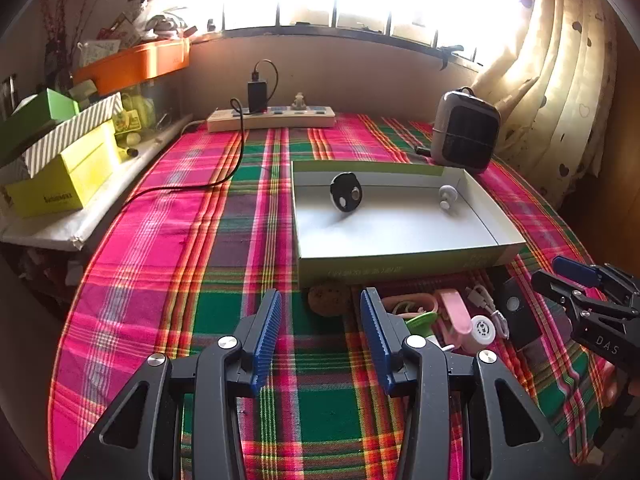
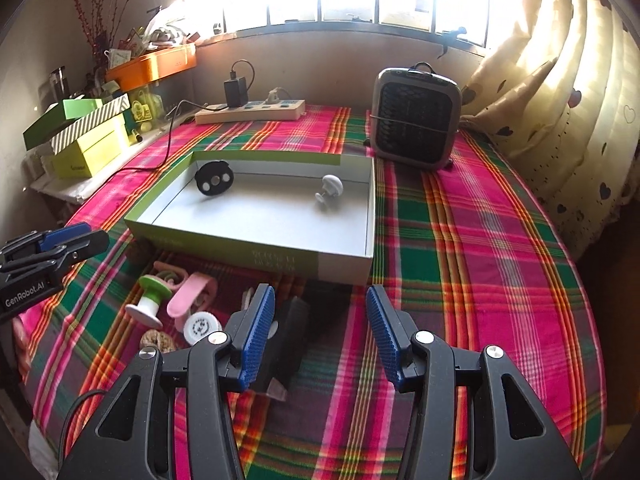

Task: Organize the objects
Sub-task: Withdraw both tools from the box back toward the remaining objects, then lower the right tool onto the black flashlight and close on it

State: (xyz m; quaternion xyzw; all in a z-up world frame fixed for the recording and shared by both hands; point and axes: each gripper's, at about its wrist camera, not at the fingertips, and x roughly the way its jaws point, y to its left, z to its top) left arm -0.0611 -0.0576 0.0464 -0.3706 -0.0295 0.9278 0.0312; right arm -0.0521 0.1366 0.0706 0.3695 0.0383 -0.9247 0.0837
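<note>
1. Plaid cloth point(image 2: 480, 240) covers the table under a bright window; a heater point(image 2: 416, 120) and a power strip point(image 2: 248, 110) stand along the far edge.
2. A shallow box point(image 2: 256, 248) sits mid-table, holding a black disc point(image 2: 214, 178) at its far left and a white knob point(image 2: 330, 190) at its far right, well apart.
3. Small items cluster just near of the box's front wall: a green-and-white spool point(image 2: 150, 298), a pink clip point(image 2: 190, 292), a white round cap point(image 2: 202, 326).
4. Left gripper point(image 1: 320, 336) hovers with its jaws apart and empty, over bare cloth left of the cluster.
5. Right gripper point(image 2: 320, 336) has its jaws apart too, above a dark flat object point(image 2: 292, 320); wide bare cloth lies to its right.
</note>
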